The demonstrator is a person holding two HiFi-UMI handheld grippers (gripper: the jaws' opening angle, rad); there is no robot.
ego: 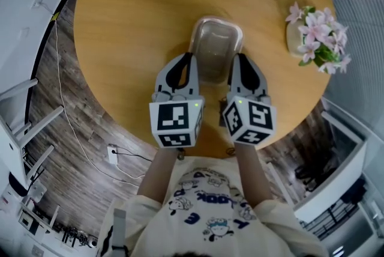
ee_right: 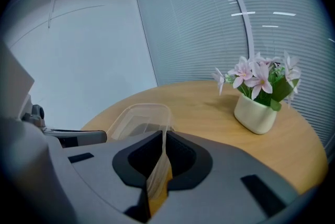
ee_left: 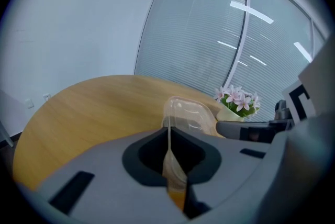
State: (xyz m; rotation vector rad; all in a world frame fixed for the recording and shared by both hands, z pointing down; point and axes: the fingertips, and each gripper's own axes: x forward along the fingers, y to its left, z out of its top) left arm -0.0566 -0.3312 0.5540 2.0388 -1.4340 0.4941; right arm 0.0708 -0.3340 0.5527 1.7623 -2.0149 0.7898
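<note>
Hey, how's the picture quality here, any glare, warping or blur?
Head view: fisheye bows the table edge, lighting even. Left gripper view: lamp streaks glare on the blinds; the clear container blurs close to the jaws. Right gripper view: dark vignetted corners, flower pot sharp.

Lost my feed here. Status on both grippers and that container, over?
Left hand-held gripper shut on clear plastic container, left rim. Right hand-held gripper shut on right rim. Flower pot stands apart, off right.
</note>
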